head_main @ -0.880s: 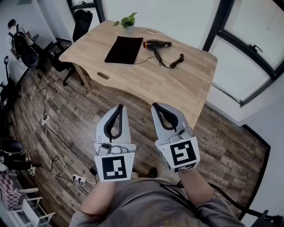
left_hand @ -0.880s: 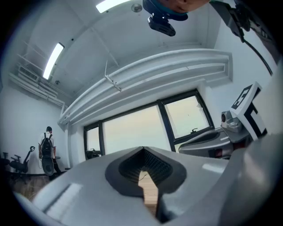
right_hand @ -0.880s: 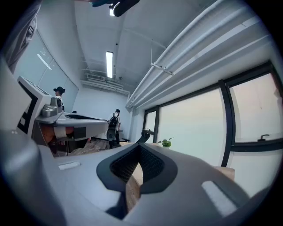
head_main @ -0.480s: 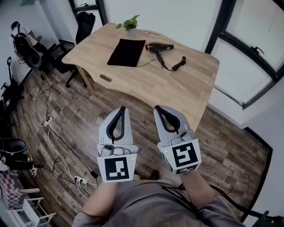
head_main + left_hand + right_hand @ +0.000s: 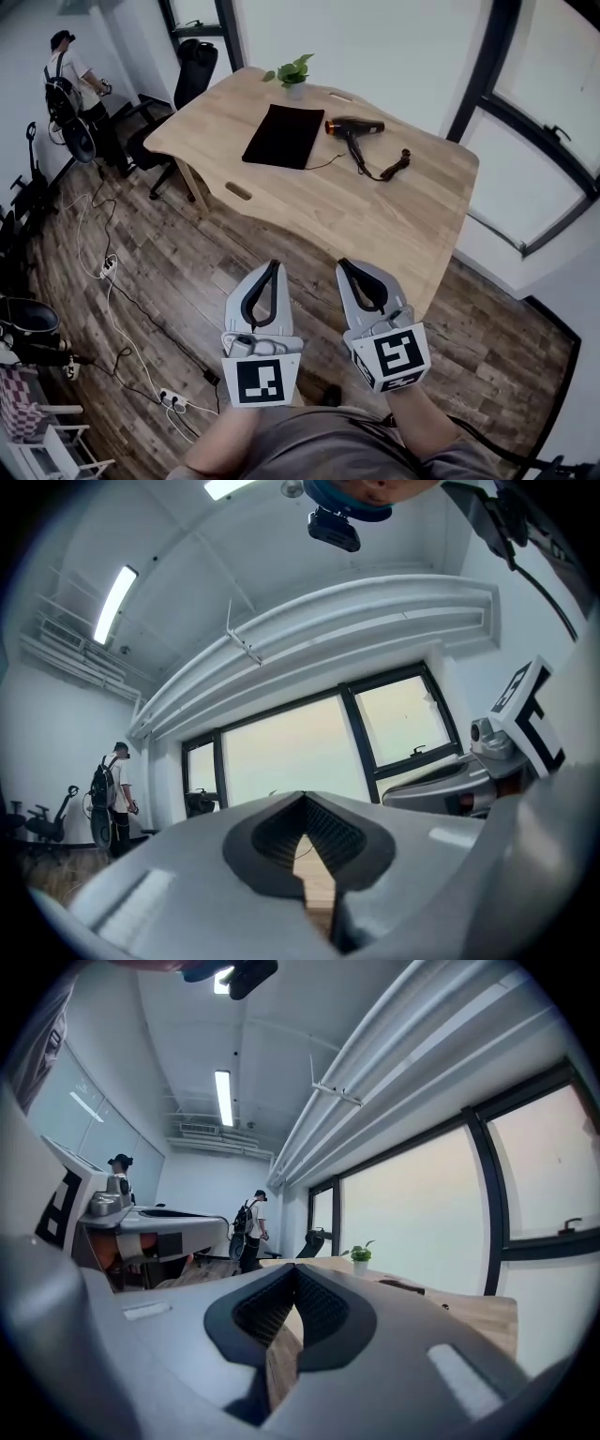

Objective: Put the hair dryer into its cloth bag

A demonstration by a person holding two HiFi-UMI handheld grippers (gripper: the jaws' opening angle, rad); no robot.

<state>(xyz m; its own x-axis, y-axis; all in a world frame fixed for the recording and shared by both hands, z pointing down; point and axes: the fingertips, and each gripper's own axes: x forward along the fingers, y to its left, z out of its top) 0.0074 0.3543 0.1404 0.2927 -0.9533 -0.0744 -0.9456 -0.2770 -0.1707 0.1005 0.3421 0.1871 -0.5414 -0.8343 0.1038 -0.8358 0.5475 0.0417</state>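
A black hair dryer (image 5: 356, 128) with an orange nozzle lies on the wooden table (image 5: 375, 211), its cord (image 5: 380, 169) trailing right. To its left a flat black cloth bag (image 5: 284, 136) lies on the table top. Both grippers are held side by side over the floor, well short of the table. My left gripper (image 5: 274, 267) is shut with nothing in it. My right gripper (image 5: 345, 267) is shut and empty too. In the left gripper view (image 5: 302, 801) and the right gripper view (image 5: 294, 1273) the jaw tips meet.
A small potted plant (image 5: 292, 73) stands at the table's far edge. Office chairs (image 5: 183, 80) sit left of the table, and a person (image 5: 70, 80) stands at far left. Cables and power strips (image 5: 111, 265) lie on the wooden floor. Windows run along the right.
The table and its things have slid down and right in the head view, and the grippers sit lower in the picture. A person has come into sight at far left.
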